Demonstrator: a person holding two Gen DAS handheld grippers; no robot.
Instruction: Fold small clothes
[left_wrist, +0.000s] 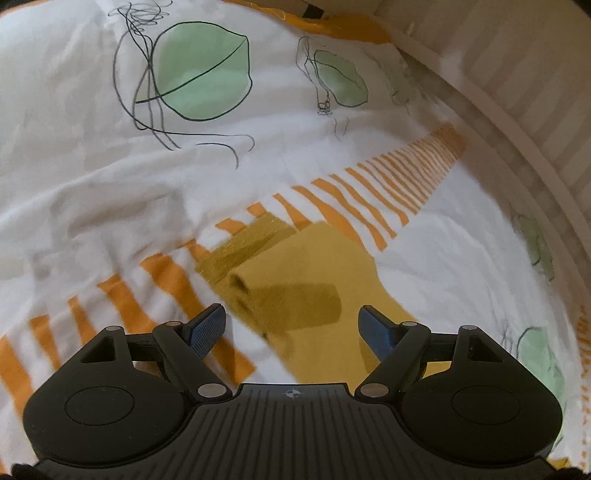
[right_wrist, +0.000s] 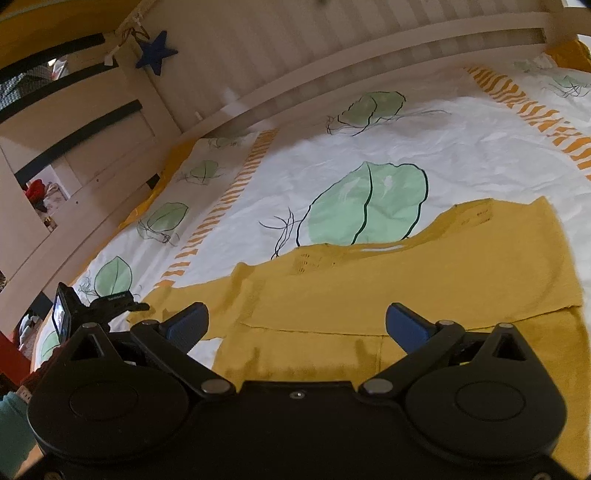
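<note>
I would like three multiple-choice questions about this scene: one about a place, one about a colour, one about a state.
1. Where does the small garment lie?
A. on a printed bed cover
B. in a basket
C. on a wooden chair

2. What colour is the garment?
A. red
B. mustard yellow
C. grey

3. How do the two grippers stand?
A. both shut on cloth
B. one open, one shut
C. both open

Answers:
1 A: the garment lies spread on the bed cover with green leaves.
2 B: its cloth is mustard yellow in both views.
3 C: the left gripper and the right gripper hold nothing, fingers apart.
</note>
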